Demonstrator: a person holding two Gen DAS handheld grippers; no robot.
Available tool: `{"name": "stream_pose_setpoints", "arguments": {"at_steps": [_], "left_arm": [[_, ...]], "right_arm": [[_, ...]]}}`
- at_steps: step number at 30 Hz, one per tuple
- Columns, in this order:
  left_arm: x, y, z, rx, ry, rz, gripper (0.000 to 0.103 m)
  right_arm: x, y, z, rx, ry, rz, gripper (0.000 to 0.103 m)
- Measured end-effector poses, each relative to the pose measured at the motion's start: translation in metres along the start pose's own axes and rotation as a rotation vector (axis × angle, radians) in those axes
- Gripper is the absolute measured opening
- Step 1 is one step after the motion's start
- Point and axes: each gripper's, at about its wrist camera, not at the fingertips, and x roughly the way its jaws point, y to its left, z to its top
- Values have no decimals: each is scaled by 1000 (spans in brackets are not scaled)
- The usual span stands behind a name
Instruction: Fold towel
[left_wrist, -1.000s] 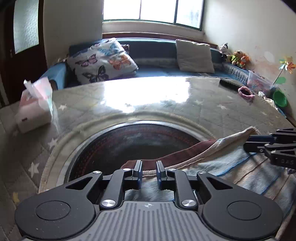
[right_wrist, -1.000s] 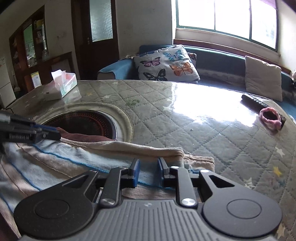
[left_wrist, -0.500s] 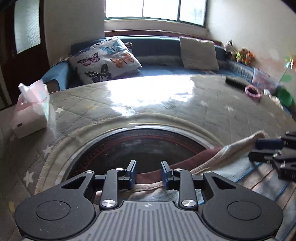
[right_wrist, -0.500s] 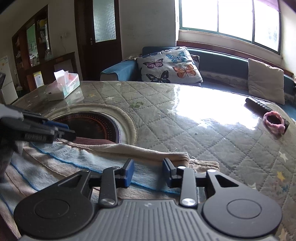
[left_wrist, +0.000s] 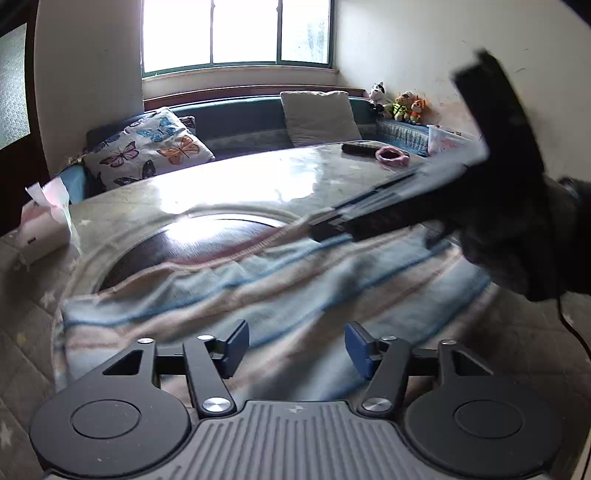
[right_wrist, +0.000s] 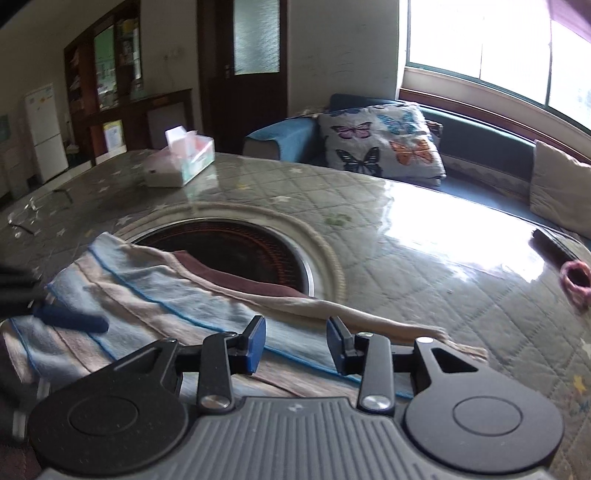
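A towel (left_wrist: 258, 295) with blue and beige stripes and a maroon edge lies folded on the quilted table, partly over the round dark inset. My left gripper (left_wrist: 295, 347) hovers open above the towel's near part, nothing between its blue pads. In the right wrist view the towel (right_wrist: 166, 295) stretches from left to centre, and my right gripper (right_wrist: 295, 345) stands open over its near right edge, holding nothing. The right gripper (left_wrist: 325, 227), blurred and held by a dark-gloved hand (left_wrist: 517, 243), crosses the left wrist view from the right. One blue left fingertip (right_wrist: 74, 322) rests low over the towel's left end.
A round dark inset (right_wrist: 229, 247) sits in the table (right_wrist: 424, 258) behind the towel. A tissue box (right_wrist: 181, 162) stands far left. A remote (right_wrist: 550, 243) and pink hair tie (right_wrist: 576, 280) lie far right. A butterfly cushion (right_wrist: 384, 140) lies on the sofa beyond.
Both grippers were shut on the towel's far edge a second ago; both have opened, let go and drawn back and up. The towel now lies flat, folded over itself.
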Motion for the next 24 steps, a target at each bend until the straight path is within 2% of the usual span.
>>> {"name": "stream_pose_setpoints", "arguments": {"at_steps": [2, 4, 6, 7, 10, 12, 14, 19, 24], "left_arm": [[0, -2, -8, -20, 5, 13, 78], [-1, -2, -12, -35, 3, 36, 80], [-1, -2, -14, -49, -3, 58, 91], [-2, -2, -15, -52, -5, 60, 92], [-2, -3, -18, -51, -7, 61, 94], [-3, -4, -20, -50, -7, 56, 95], [-2, -3, -23, -50, -5, 50, 96], [-2, -2, -27, -58, -4, 37, 97], [-3, -3, -28, -64, -3, 23, 101]], "right_arm": [[4, 5, 2, -11, 9, 13, 37], [9, 13, 4, -30, 20, 32, 38], [15, 21, 6, -49, 32, 50, 44], [18, 26, 7, -60, 38, 60, 44], [27, 38, 7, -91, 56, 76, 46], [35, 45, 8, -109, 68, 76, 54], [43, 50, 9, -117, 76, 73, 55], [57, 50, 17, -111, 76, 61, 62], [78, 47, 30, -86, 80, 18, 74]]}}
